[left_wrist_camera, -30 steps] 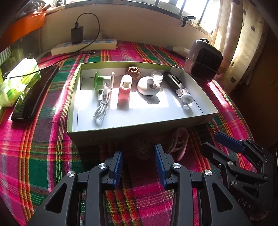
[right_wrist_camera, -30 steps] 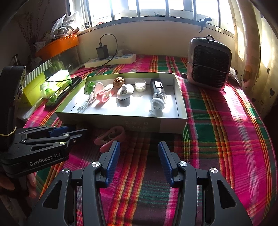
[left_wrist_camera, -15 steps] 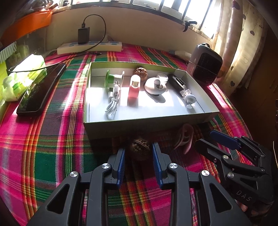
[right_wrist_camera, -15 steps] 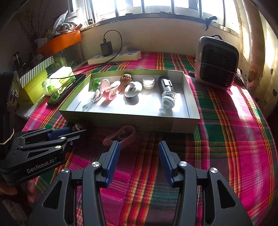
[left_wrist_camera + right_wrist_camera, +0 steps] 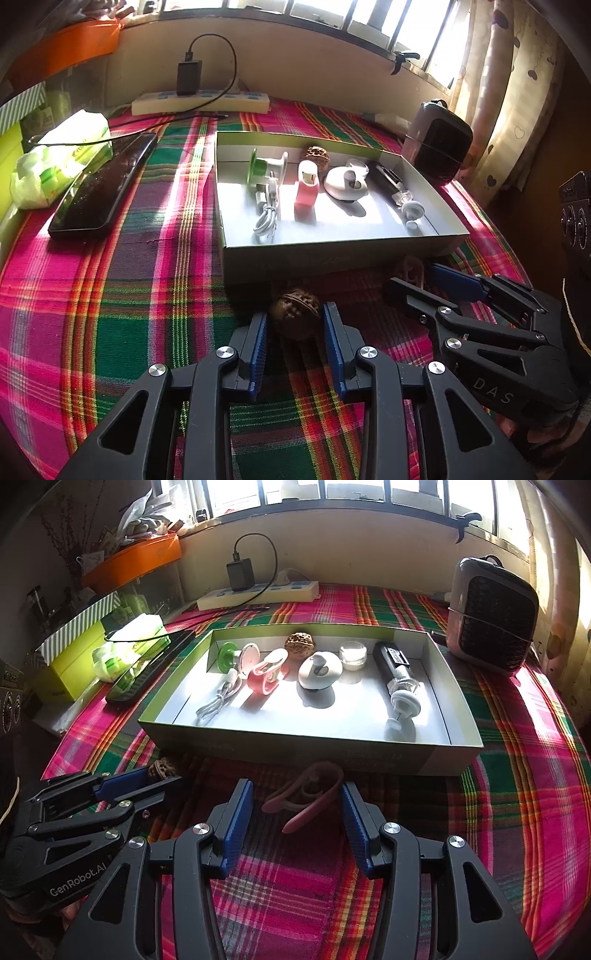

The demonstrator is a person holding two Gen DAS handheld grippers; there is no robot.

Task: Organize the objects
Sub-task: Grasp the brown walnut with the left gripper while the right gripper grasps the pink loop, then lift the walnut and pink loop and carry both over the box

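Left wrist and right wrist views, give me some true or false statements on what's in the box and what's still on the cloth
1. A walnut lies on the cloth in front of the box, between the left gripper fingers. True.
2. The pink clip on the cloth is inside the box. False: it lies outside, in front of the near wall, between the right gripper fingers.
3. Another walnut sits in the box. True.
4. The box is empty. False: it holds a cable, among other things.
5. The heater stands inside the box. False: it stands on the cloth beside it.
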